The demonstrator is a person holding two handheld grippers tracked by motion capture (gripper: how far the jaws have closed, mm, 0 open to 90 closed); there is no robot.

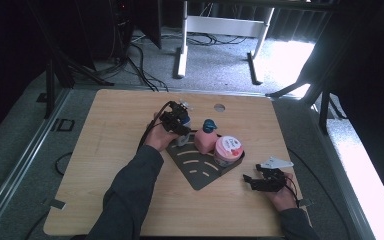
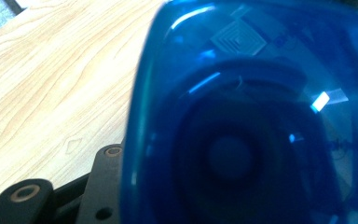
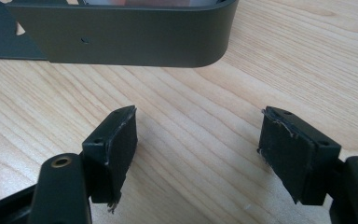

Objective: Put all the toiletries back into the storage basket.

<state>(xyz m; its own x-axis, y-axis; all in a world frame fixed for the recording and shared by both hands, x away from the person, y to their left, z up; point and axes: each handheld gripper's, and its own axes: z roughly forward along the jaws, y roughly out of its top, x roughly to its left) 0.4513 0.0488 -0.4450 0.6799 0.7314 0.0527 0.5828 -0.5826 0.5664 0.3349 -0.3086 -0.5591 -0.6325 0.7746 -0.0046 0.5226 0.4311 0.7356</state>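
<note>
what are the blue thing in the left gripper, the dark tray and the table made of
Blue container: looks like translucent glossy plastic; light glints on it and dark shapes show through its wall. Dark tray: seemingly matte-coated sheet metal or hard plastic, going by its thin wall, rounded corner and small hole; the look leaves it open. Table: light wood or wood-look laminate with visible grain.

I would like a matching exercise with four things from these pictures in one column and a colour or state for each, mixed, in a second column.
Things:
1. bottle
2. tub
3. rack
4. right gripper

Colour or state:
A. dark grey, lying flat on the table
B. open, nothing between its fingers
C. pink body, blue cap
D. pink and white lid

Pairs: 1-C, 2-D, 3-A, 4-B
</note>
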